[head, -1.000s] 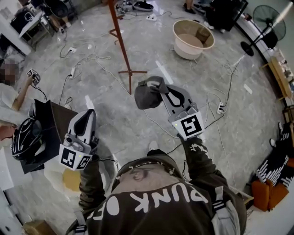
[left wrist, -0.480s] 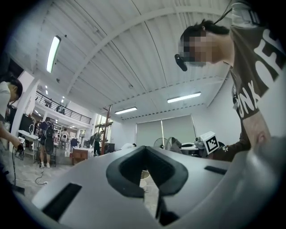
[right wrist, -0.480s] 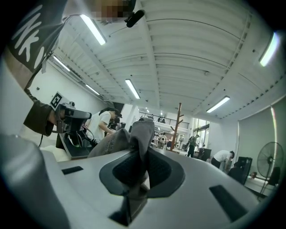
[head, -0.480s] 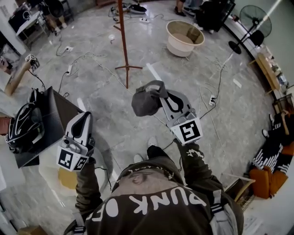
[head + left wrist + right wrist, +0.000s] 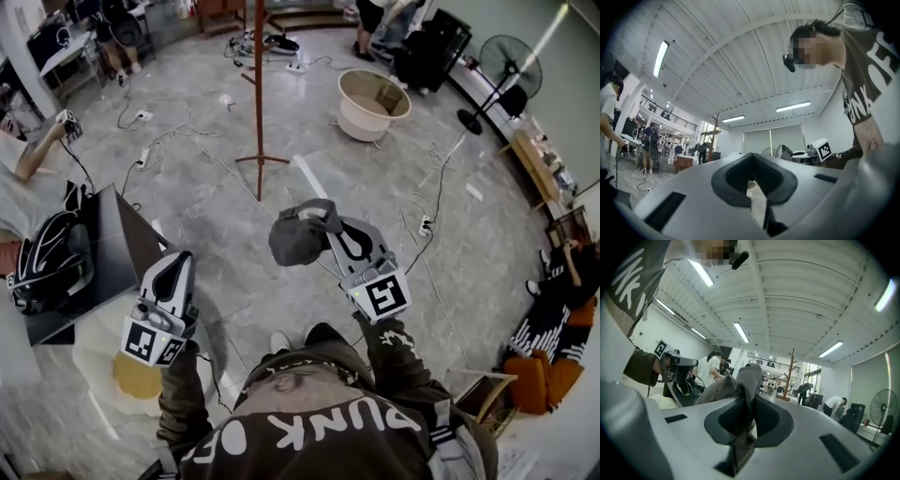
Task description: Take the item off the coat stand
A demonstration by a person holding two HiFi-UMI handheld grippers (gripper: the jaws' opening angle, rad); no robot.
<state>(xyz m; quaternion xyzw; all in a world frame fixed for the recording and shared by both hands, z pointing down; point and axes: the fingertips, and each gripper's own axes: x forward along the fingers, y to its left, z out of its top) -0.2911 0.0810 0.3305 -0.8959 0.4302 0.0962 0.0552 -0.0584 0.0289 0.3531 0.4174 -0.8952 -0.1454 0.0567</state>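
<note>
Well short of the coat stand (image 5: 259,94) and to its left, the left gripper (image 5: 176,264) is held over the floor (image 5: 234,272). Its fingers (image 5: 731,176) are closed tip to tip, with nothing caught between them. Level with it but to the stand's near right, the right gripper (image 5: 330,223) has its fingers (image 5: 769,416) clenched on a fold of a dark grey cap (image 5: 298,236). The fabric bunches up between the pads and the crown sags off the tips towards the left. The cap hangs in the air, clear of the stand and apart from its foot. Left of the stand's base, a black worktop (image 5: 103,272) carries a striped helmet (image 5: 52,262). Cables (image 5: 187,141) trail over the floor around the stand's feet. Beyond and to the right of the stand sits a beige tub (image 5: 373,103). Farther right again stands a fan (image 5: 506,70).
</note>
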